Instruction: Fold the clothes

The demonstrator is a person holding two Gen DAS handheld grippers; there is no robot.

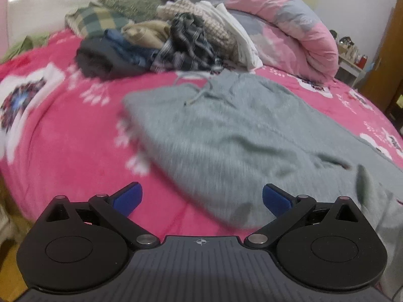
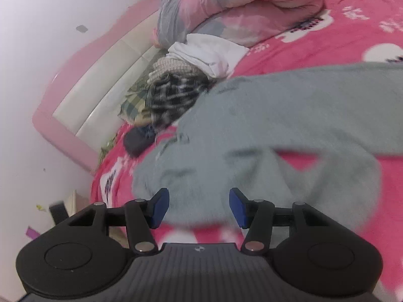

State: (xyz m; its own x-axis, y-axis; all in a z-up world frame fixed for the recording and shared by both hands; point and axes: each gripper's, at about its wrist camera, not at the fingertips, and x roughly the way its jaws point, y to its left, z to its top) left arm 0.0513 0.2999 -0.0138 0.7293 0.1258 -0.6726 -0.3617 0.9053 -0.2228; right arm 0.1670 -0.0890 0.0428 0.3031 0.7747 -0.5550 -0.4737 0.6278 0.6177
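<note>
Left wrist view: bed with pink printed blanket [image 1: 63, 130]; grey sweater [image 1: 226, 130] spread flat mid-bed, blurred. Heap of unfolded clothes [image 1: 156, 42] behind it, rolled quilt [image 1: 289, 22] beyond. Left hand-held gripper [image 1: 202, 200] spread wide, empty.

Right wrist view: white wall, pink headboard [image 2: 83, 93]. Right hand-held gripper [image 2: 199, 207] partly open over the sweater's near edge, pads clear of cloth.

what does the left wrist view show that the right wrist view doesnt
Only the left wrist view: the left gripper, jaws wide apart with nothing between them, the drawstring on the grey garment, and a cluttered shelf beside a wooden door.

Only the right wrist view: the right gripper, jaws apart above the garment's edge, the pink bed frame and the wall.

Both: the grey garment, the clothes pile, the rolled quilt and the pink bedspread.
</note>
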